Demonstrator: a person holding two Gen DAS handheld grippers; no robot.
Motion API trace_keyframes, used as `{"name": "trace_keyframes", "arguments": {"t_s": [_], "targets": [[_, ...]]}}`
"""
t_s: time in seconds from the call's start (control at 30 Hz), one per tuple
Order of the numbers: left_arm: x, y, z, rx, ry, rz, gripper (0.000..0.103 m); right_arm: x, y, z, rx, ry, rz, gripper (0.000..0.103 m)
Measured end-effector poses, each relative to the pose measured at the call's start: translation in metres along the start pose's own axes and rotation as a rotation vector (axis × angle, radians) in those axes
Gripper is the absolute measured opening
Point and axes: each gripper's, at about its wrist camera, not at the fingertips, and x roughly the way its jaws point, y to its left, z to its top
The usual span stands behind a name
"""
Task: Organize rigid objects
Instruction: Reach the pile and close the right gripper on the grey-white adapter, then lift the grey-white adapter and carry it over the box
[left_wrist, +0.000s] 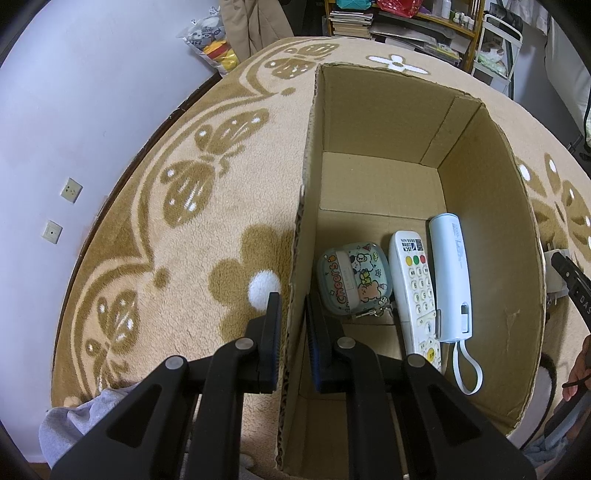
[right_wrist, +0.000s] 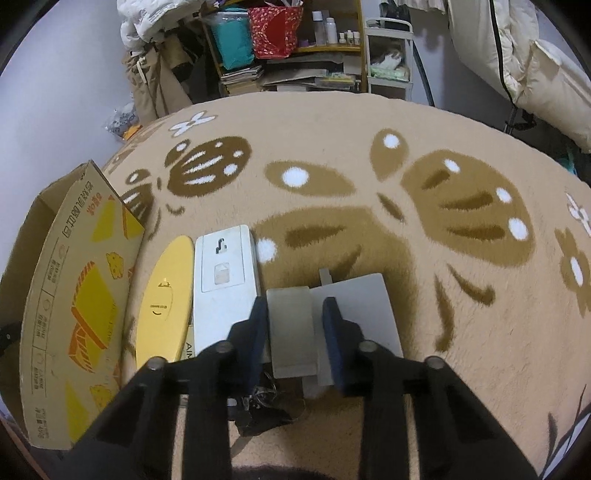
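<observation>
The left claw (left_wrist: 293, 332) pinches the cardboard box's (left_wrist: 491, 206) left wall. The right claw (right_wrist: 295, 343) straddles a grey slab (right_wrist: 291, 325) on the carpet (right_wrist: 443, 332), fingers apart, not clamped.

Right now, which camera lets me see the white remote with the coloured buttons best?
The left wrist view. The long white plastic remote control lies face-up inside the brown cardboard box, buttons showing. The right wrist view shows only the box's printed outside, not the remote.

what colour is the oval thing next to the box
Yellow: the oval object shows best in the right wrist view.
</observation>
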Motion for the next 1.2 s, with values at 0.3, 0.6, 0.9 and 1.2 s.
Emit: {"name": "trace_keyframes", "arguments": {"t_s": [0.3, 0.6, 0.9, 1.2], "targets": [[-0.001, -0.001, -0.001, 0.002, -0.001, 0.005, 0.013, -0.001, 0.01, -0.005, -0.05, -0.03, -0.031, 0.024], [0.0, -0.001, 0.0, -0.003, 0.0, 0.0, 0.013, -0.004, 0.012, -0.006, -0.04, -0.041, -0.047, 0.024], [0.0, -0.001, 0.0, 0.0, 0.001, 0.005, 0.013, -0.014, 0.009, -0.001, -0.026, -0.066, -0.037, 0.024], [0.001, -0.003, 0.0, 0.01, -0.002, 0.017, 0.013, -0.022, 0.012, 0.003, -0.036, -0.09, -0.027, 0.024]]}}
